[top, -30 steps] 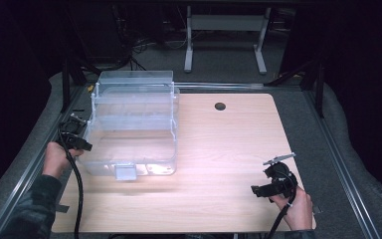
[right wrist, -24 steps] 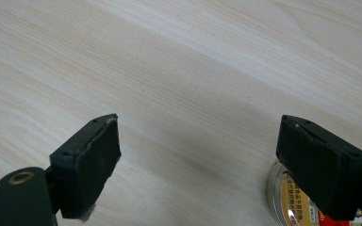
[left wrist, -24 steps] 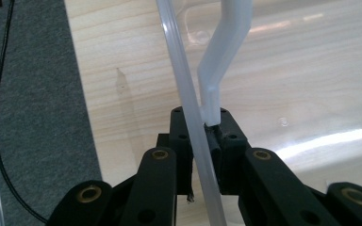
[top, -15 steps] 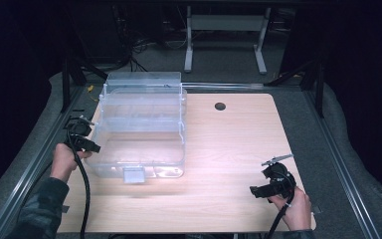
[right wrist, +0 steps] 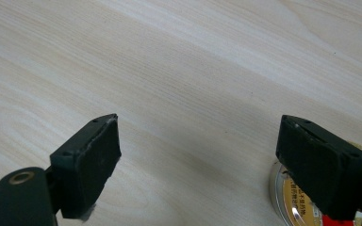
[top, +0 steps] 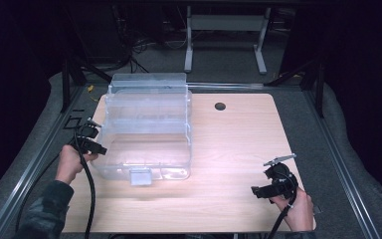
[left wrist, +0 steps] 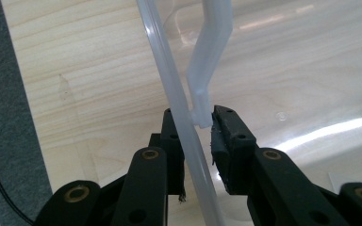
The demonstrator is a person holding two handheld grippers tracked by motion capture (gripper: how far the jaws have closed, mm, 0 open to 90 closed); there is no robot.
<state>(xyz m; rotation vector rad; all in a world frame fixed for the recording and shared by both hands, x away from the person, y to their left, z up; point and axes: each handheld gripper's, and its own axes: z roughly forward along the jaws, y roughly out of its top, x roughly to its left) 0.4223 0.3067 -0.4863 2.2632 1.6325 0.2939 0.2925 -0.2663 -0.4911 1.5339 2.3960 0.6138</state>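
A large clear plastic box (top: pixel 146 129) with its lid up stands on the left half of the wooden table (top: pixel 238 144). My left gripper (top: pixel 99 148) is at the box's left wall. In the left gripper view its jaws (left wrist: pixel 198 125) straddle the box's thin rim (left wrist: pixel 169 70), beside a white plastic tab (left wrist: pixel 212 52). These jaws have just been opening: the rim is still between them, with a small gap at the right pad. My right gripper (top: pixel 264 178) rests at the table's front right, open (right wrist: pixel 198 141), with bare wood between its pads.
A round tin with a yellow label (right wrist: pixel 290 200) lies on the table just by the right gripper's right jaw. A dark cable hole (top: pixel 220 106) sits at the table's back middle. Grey carpet and metal rails border the table.
The clear box and my left gripper on its rim have shifted to the right across the table. The right gripper has stayed where it was.
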